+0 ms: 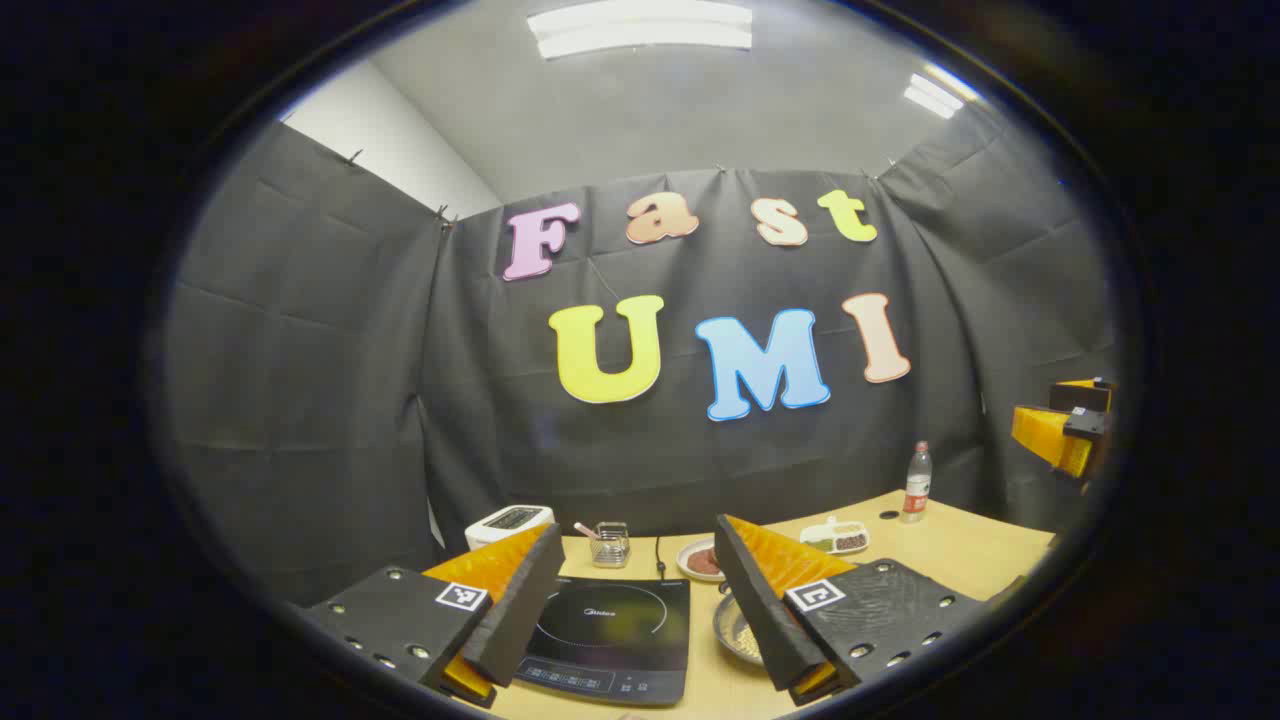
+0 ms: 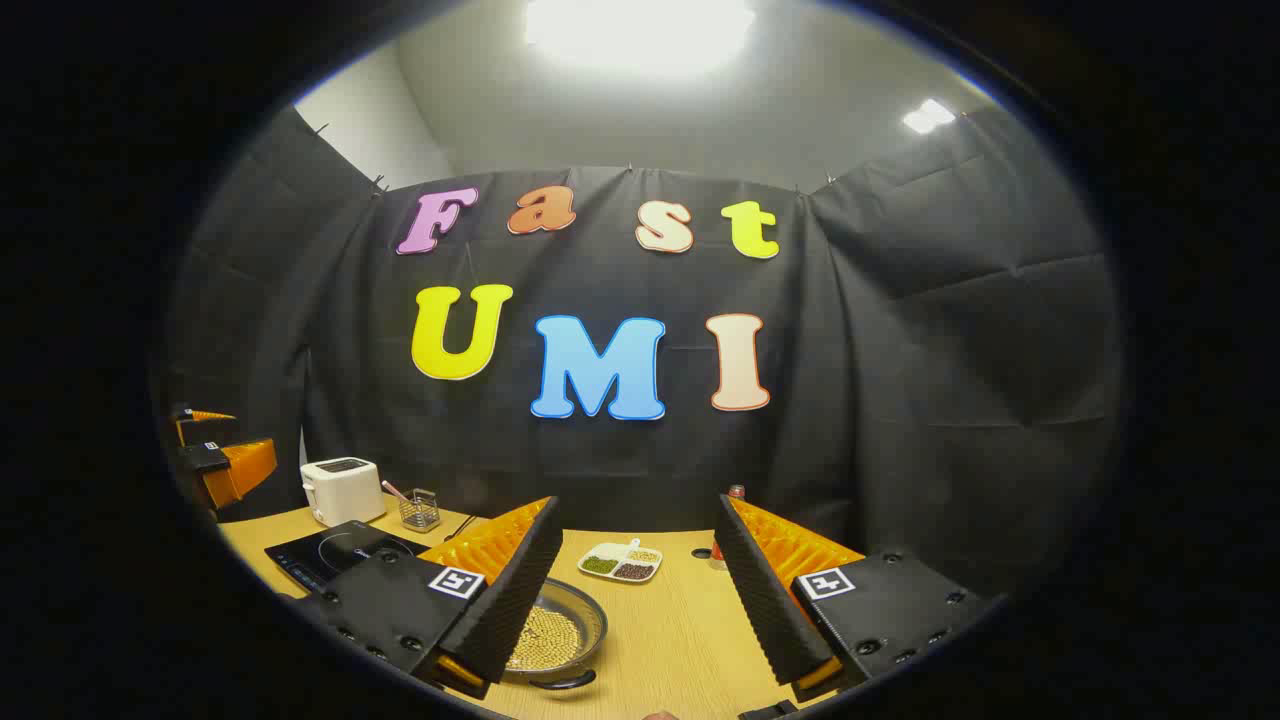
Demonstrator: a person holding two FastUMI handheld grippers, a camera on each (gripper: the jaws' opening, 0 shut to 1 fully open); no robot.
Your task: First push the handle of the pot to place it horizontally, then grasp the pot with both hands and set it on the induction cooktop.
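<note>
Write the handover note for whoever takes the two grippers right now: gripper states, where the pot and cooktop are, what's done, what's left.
Left gripper: open, holds nothing, raised over the cooktop.
Right gripper: open, holds nothing, raised above the table, near the pot.
Pot: on the table right of the cooktop, beans inside, its dark handle at the near rim.
Done: nothing visible; neither gripper touches the pot.
Left: push the handle horizontal, grasp the pot with both grippers, set it on the cooktop.

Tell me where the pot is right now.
In the right gripper view the pot sits on the table, low between the fingers, right of the cooktop.
</note>
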